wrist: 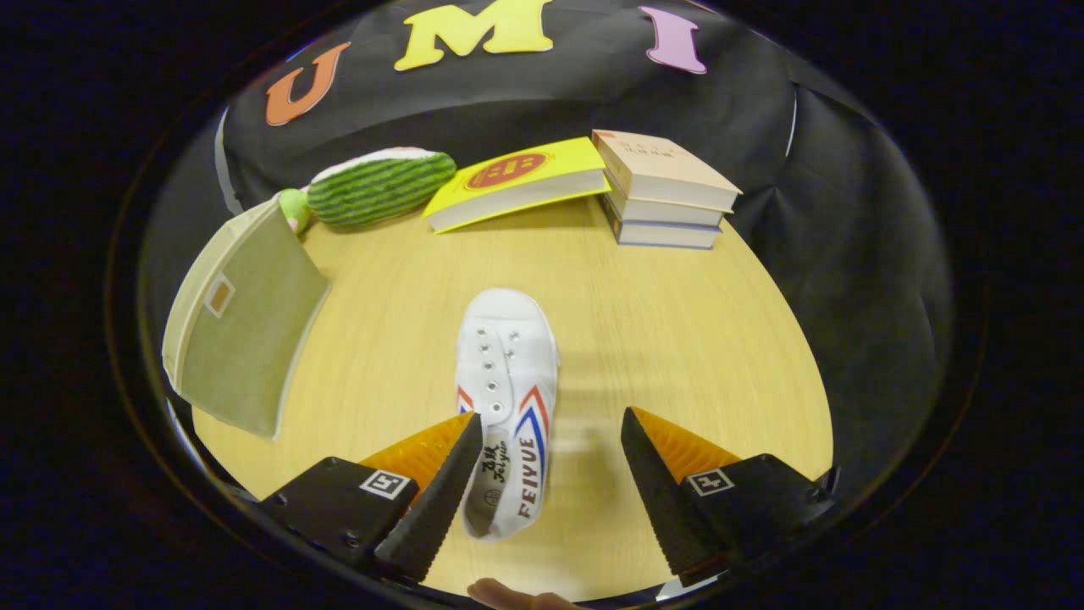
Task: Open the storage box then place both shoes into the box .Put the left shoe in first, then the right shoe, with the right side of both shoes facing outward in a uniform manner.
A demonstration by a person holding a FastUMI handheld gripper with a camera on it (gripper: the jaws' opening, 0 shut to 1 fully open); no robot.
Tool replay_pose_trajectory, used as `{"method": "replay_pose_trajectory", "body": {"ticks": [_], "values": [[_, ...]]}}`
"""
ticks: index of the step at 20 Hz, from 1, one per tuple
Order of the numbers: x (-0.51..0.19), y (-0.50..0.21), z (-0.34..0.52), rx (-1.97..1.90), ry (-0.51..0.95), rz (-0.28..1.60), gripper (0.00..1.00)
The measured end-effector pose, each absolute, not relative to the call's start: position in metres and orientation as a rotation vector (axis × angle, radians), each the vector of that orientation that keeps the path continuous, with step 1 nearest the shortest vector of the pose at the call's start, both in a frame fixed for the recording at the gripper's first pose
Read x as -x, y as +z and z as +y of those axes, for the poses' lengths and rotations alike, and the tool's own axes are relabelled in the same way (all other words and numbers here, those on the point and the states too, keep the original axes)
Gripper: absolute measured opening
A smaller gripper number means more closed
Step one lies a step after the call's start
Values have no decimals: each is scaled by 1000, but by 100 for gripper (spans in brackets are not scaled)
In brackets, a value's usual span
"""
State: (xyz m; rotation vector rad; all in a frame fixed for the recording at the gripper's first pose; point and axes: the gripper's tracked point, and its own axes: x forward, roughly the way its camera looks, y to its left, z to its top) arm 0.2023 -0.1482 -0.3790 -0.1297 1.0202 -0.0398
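— What is your gripper (550,428) doing?

— Your fingers are spread wide and pinching nothing. The white canvas shoe with red and blue side stripes (506,398) lies on the pale wooden table (677,339) between them, toe pointing away from you, heel end nearest. The left finger sits at the shoe's edge by the opening; whether it touches, you cannot tell. The right finger stands apart from the shoe, bare table between.

— And the box?

— The beige fabric storage box with a small tag (241,322) stands tilted to the left, beyond your left finger. Further back you see a green striped watermelon-shaped plush (381,186), a yellow book (517,182) and a stack of three books (665,191).
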Motion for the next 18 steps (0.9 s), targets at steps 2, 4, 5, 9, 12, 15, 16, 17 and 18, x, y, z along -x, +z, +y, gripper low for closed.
{"method": "replay_pose_trajectory", "body": {"ticks": [2, 4, 5, 9, 12, 15, 16, 17, 18], "values": [[-199, -377, -150, 116, -28, 1068, 100], [-197, -384, -142, 121, 6, 1104, 100], [-194, -390, -143, 131, -4, 1138, 98], [-198, -412, -137, 172, -25, 1215, 77], [-199, -418, -129, 162, -16, 1256, 34], [-202, -418, -133, 111, -44, 1247, 19], [-203, -413, -132, 54, -43, 1235, 6], [-201, -415, -133, -8, -30, 1230, 6], [-199, -414, -131, -72, -20, 1230, 6]]}}
